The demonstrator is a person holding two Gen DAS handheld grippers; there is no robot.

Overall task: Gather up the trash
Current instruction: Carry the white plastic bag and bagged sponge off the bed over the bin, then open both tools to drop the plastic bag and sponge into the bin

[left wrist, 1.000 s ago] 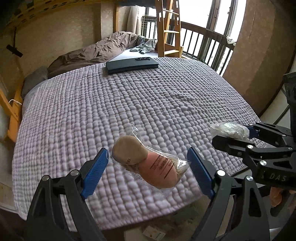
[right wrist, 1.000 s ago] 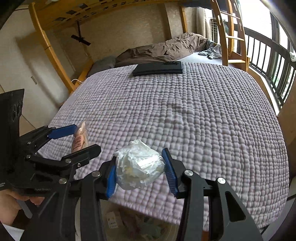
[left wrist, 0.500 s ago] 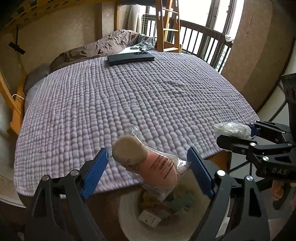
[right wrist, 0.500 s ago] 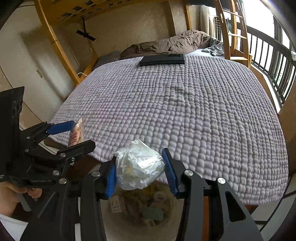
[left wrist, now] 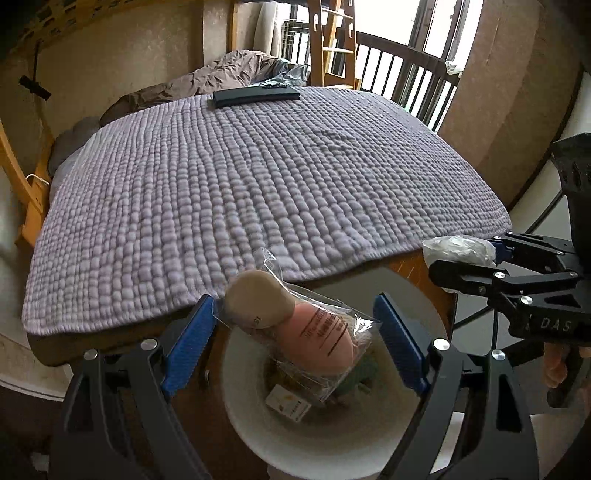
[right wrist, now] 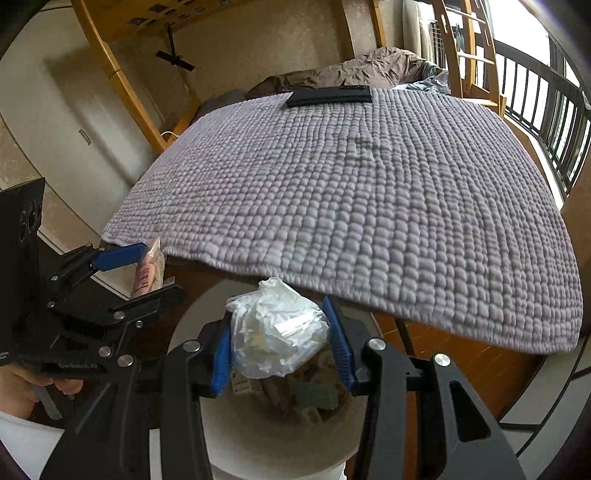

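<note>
Both grippers have swung off the bed's [left wrist: 258,192] near edge and now hang over the white bin [left wrist: 255,435], left gripper [left wrist: 293,334] fingers clamping the sponge packet [left wrist: 295,325], right gripper [right wrist: 280,343] squeezing the crumpled plastic [right wrist: 277,336], so dropping seems next.

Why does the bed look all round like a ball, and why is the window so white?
Left wrist view: the fisheye lens bends the purple blanket into a dome, daylight washes out the window, and the white bin is smeared by motion blur. Right wrist view: same bulge, and the blanket's near edge is blurry.
</note>
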